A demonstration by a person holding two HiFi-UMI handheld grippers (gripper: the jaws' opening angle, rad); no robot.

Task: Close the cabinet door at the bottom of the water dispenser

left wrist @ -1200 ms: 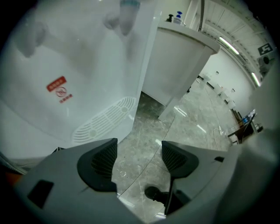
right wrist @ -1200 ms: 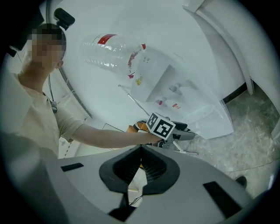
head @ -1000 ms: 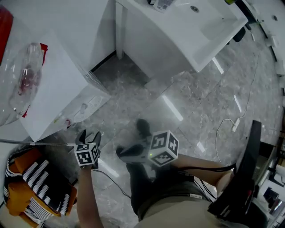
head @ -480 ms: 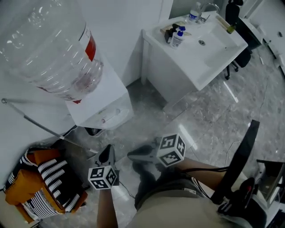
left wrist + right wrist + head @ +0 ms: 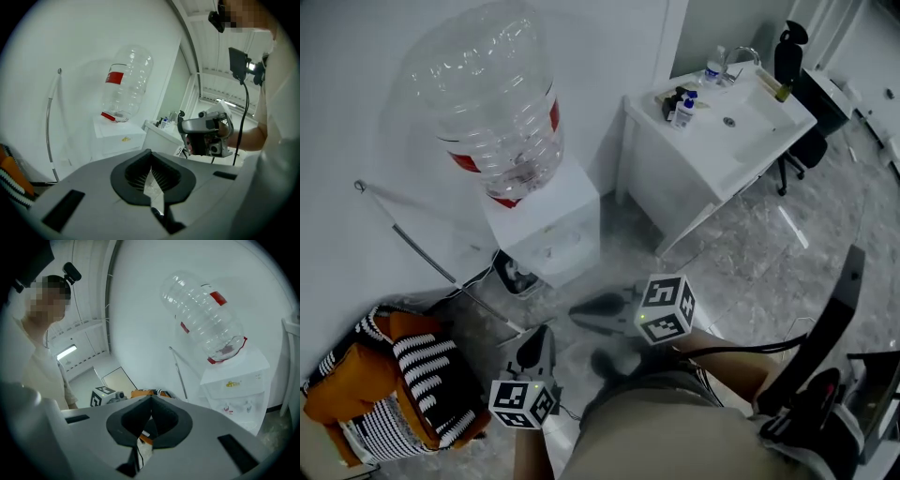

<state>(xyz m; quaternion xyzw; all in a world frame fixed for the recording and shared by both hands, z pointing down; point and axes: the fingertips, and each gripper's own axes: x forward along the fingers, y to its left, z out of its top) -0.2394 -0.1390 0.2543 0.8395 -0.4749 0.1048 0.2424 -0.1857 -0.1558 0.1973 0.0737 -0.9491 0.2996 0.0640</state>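
**Both grippers held away from the water dispenser, jaws closed and empty**

In the head view the left gripper [image 5: 534,336] is in the lower middle of the frame, on a forearm [image 5: 530,455] that comes up from the bottom edge. It points up the frame toward the water dispenser [image 5: 546,234], and its jaws have just been closing and now meet with nothing between them. The right gripper [image 5: 577,309] is just right of it, on a forearm [image 5: 731,352] bent across the body. It points to the left of the frame with its marker cube on top, jaws also pressed together and empty. The dispenser stands at the upper centre with a clear bottle [image 5: 492,103] on top, well apart from both grippers. Its bottom cabinet door I cannot make out.
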